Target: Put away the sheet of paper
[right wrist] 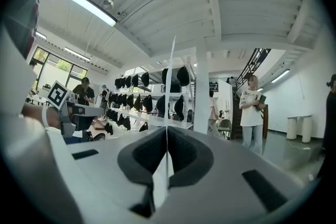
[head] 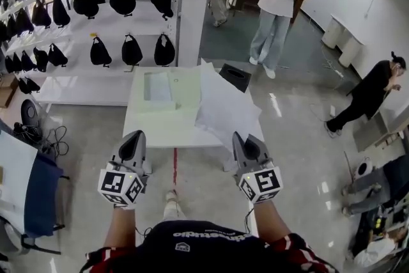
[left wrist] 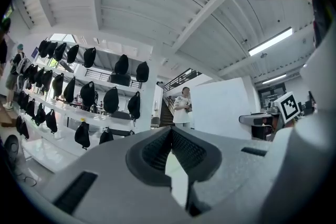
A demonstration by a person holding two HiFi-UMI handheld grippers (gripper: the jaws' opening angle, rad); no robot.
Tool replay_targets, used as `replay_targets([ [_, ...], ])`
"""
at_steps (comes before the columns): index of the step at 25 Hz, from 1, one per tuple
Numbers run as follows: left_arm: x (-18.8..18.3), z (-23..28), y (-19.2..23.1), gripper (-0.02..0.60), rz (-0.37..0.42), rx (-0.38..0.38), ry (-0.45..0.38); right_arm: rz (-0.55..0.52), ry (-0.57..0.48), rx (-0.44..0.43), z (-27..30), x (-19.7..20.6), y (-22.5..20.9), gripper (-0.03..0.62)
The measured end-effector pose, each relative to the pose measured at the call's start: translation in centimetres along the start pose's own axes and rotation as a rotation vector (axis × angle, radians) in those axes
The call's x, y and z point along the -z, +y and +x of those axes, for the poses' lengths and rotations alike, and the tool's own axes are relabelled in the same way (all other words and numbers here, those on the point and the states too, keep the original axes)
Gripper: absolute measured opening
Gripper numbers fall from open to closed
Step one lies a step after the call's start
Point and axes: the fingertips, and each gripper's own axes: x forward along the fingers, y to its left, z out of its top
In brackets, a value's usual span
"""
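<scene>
The white sheet of paper (head: 227,109) hangs from my right gripper (head: 241,136), which is shut on its near edge. The sheet reaches forward over the right side of the white table (head: 160,131). In the right gripper view the sheet (right wrist: 171,76) shows edge-on as a thin white line rising from between the pads of the right gripper (right wrist: 167,131). My left gripper (head: 133,136) is level at the table's near edge, to the left of the sheet. Its tips (left wrist: 170,131) meet with nothing between them. A pale green open folder (head: 172,89) lies on the table.
White shelves with black bags (head: 96,9) stand at the back left beside a white pillar (head: 195,3). A black object (head: 235,77) sits past the table. One person (head: 275,16) stands behind it and another (head: 370,93) bends at the right. A blue-draped stand (head: 35,188) is at my left.
</scene>
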Motion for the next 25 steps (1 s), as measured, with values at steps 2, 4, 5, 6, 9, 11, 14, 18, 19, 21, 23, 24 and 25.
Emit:
replay_targets([
  [2,-0.1,1.4,1.3,0.005,-0.001,-0.006,-0.001,0.001,0.000,-0.004,1.9,0.0,-0.4,0.003],
  [4,-0.3,2.8,2.5,0.005,-0.002,-0.008,-0.005,-0.003,0.001,-0.007,3.8,0.0,-0.8,0.003],
  [5,-0.4,3.6,3.1,0.005,-0.001,-0.008,-0.006,-0.003,0.002,-0.009,4.7,0.0,-1.0,0.003],
  [6,-0.5,4.4,3.6,0.005,-0.002,-0.008,-0.006,-0.002,0.003,-0.013,5.7,0.0,-1.1,0.003],
  [9,-0.8,6.5,5.3,0.005,-0.007,-0.005,-0.007,-0.010,0.012,-0.023,8.6,-0.2,-1.5,0.003],
  [11,-0.9,7.7,6.5,0.005,-0.012,-0.003,-0.008,-0.018,0.018,-0.029,10.6,-0.3,-1.5,0.003],
  [14,-1.0,9.5,8.5,0.005,-0.023,-0.004,-0.010,-0.020,0.022,-0.034,13.5,-0.5,-1.7,0.003],
  [18,-1.2,11.5,11.3,0.005,-0.028,-0.001,-0.013,-0.030,0.022,-0.040,17.0,-0.8,-1.4,0.003],
  [19,-1.2,12.0,12.0,0.005,-0.031,-0.002,-0.016,-0.032,0.023,-0.041,17.8,-0.9,-1.4,0.003],
  [21,-1.3,12.9,13.3,0.005,-0.038,0.000,-0.022,-0.034,0.028,-0.043,19.4,-0.8,-1.1,0.003],
  [23,-1.2,13.6,14.2,0.005,-0.041,0.004,-0.022,-0.038,0.037,-0.048,20.7,-0.7,-0.7,0.003],
  [24,-1.2,13.9,14.7,0.005,-0.041,0.006,-0.022,-0.039,0.040,-0.049,21.3,-0.7,-0.5,0.003],
  [25,-1.1,14.2,15.1,0.005,-0.042,0.008,-0.021,-0.040,0.041,-0.051,21.8,-0.7,-0.3,0.003],
])
